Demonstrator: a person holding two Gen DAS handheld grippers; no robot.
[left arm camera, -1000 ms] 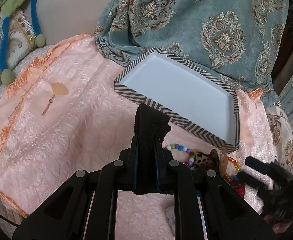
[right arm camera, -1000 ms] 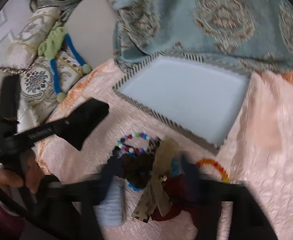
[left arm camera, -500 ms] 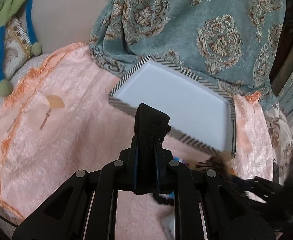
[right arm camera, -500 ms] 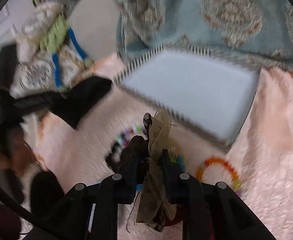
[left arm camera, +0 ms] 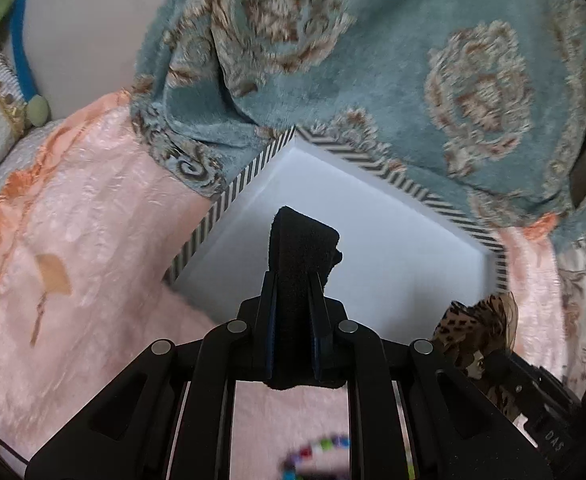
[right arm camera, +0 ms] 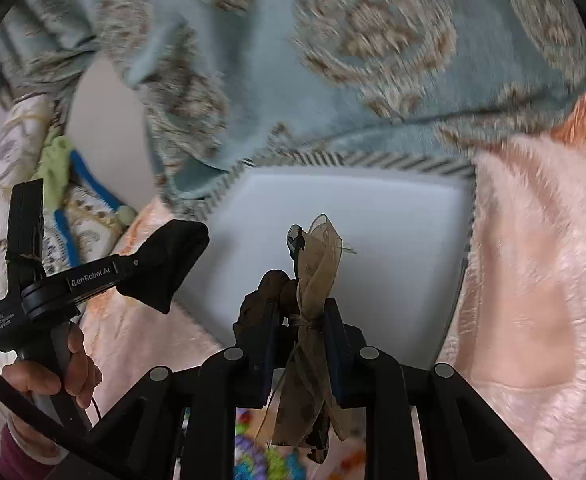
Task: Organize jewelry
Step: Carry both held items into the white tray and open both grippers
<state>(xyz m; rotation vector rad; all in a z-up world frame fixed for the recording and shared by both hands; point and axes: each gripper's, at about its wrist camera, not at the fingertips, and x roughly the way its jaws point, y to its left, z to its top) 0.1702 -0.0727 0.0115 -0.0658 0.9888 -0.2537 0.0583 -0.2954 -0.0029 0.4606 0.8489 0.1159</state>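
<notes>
A white tray (left arm camera: 393, 248) with a black-and-white striped rim lies on the pink bedspread; in the right wrist view the tray (right arm camera: 373, 216) fills the middle. My left gripper (left arm camera: 293, 280) is shut on a folded black fabric band (left arm camera: 301, 240), which hangs over the tray's near left corner. The same band (right arm camera: 165, 264) shows at the left of the right wrist view. My right gripper (right arm camera: 299, 312) is shut on a sheer leopard-print bow (right arm camera: 317, 264) above the tray's near edge. That bow (left arm camera: 477, 324) also shows at the lower right of the left wrist view.
A teal patterned blanket (left arm camera: 373, 60) presses against the tray's far rim. The pink quilted bedspread (left arm camera: 73, 220) spreads left and right. A colourful beaded bracelet (left arm camera: 317, 452) lies blurred beneath the grippers. A pillow with a blue-green cord (right arm camera: 65, 176) sits far left. A hand (right arm camera: 53, 372) holds the left gripper.
My right gripper has shut on the leopard bow and lifted it from the pile. Both grippers have moved forward, and now hang over the tray's near edge.
</notes>
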